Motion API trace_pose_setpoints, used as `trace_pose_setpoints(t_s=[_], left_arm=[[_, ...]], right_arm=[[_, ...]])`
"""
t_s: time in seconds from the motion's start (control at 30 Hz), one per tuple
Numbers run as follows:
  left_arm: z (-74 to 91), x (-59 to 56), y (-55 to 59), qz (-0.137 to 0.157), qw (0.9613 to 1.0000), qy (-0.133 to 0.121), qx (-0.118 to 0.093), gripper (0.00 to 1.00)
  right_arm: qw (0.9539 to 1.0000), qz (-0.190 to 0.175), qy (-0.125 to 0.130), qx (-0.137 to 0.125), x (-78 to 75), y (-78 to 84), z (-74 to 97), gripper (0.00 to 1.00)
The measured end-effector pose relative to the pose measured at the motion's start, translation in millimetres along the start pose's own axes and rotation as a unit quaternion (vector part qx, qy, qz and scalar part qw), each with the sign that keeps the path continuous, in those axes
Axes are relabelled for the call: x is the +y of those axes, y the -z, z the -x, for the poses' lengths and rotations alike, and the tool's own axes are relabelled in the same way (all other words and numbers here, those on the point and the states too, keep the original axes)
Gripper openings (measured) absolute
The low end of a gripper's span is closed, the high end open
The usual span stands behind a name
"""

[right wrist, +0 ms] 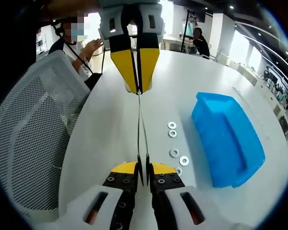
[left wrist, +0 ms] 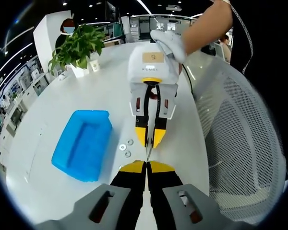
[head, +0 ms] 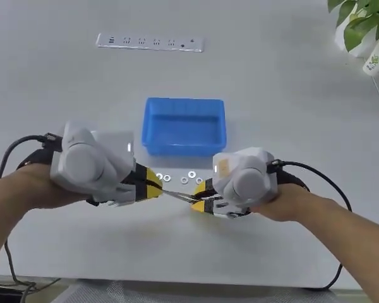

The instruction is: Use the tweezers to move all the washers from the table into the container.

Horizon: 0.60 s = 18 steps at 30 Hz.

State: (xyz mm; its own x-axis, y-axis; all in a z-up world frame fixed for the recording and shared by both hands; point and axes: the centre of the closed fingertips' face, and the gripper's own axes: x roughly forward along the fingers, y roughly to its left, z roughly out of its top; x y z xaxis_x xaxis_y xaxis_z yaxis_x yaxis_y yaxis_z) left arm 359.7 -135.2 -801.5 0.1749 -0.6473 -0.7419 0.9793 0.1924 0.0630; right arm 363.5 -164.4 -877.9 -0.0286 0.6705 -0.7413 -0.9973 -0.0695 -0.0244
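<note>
Thin metal tweezers [head: 180, 196] span the gap between my two grippers, just above the white table [head: 290, 101]. My left gripper [head: 156, 185] is shut on their joined end [left wrist: 147, 154]. My right gripper [head: 201, 201] is shut on the two separate arms [right wrist: 141, 129], which spread slightly toward it. In the left gripper view my left gripper [left wrist: 146, 165] faces the right gripper [left wrist: 151, 139]; in the right gripper view my right gripper [right wrist: 144, 168] faces the left gripper [right wrist: 138, 88]. Several small washers [head: 185, 180] [left wrist: 122, 147] [right wrist: 174, 153] lie on the table between the grippers and the empty blue container [head: 184, 126] [left wrist: 81, 143] [right wrist: 228, 139].
A white power strip [head: 150, 42] lies at the far side of the table. A potted plant [head: 363, 25] [left wrist: 77, 48] stands at the far right corner. A white mesh chair [left wrist: 240, 143] [right wrist: 33, 120] sits at the near edge. People stand in the background.
</note>
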Motion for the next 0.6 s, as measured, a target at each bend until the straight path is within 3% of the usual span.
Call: trace_pose_setpoints(t_s=[0.6], left_arm=[[3.3, -3.8, -33.3, -0.022, 0.9994, 0.007, -0.028, 0.05]], right_arm=[[0.9997, -0.015, 0.004, -0.019, 2.6, -6.0, 6.8, 0.11]])
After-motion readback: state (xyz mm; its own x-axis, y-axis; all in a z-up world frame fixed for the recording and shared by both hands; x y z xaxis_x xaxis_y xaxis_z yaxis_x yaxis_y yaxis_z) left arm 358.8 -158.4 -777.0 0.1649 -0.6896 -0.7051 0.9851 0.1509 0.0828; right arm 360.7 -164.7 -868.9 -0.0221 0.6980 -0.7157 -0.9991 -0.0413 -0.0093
